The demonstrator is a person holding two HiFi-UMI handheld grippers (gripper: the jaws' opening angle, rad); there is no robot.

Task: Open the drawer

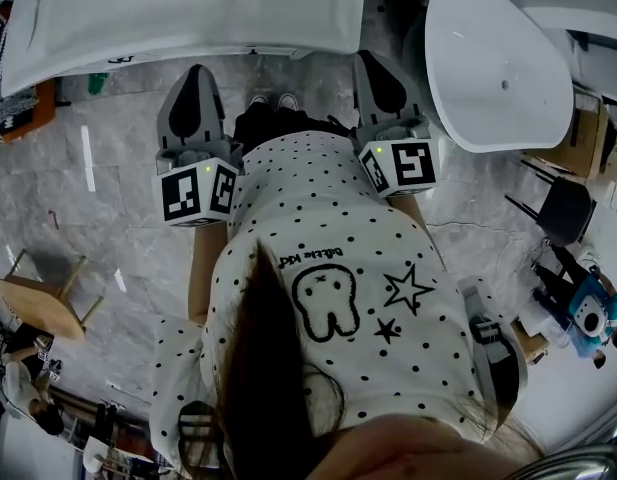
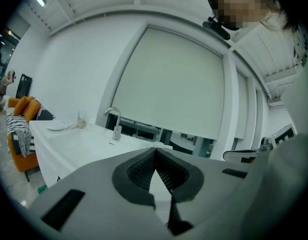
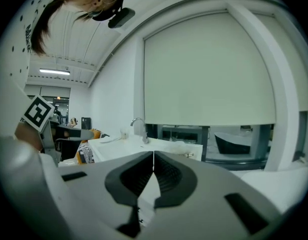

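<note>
A white counter stands straight ahead, at the top of the head view, and I cannot make out any drawer front on it. In the left gripper view the same counter carries a chrome faucet; the right gripper view shows that faucet too. My left gripper is held level a short way before the counter edge, with its jaws shut and nothing between them. Beside it, my right gripper is also shut and empty. Neither touches the counter.
A white oval tub stands at the right. A wooden chair is on the marble floor at the left, and a black chair at the right. An orange sofa sits left of the counter. My dotted shirt hides the floor below me.
</note>
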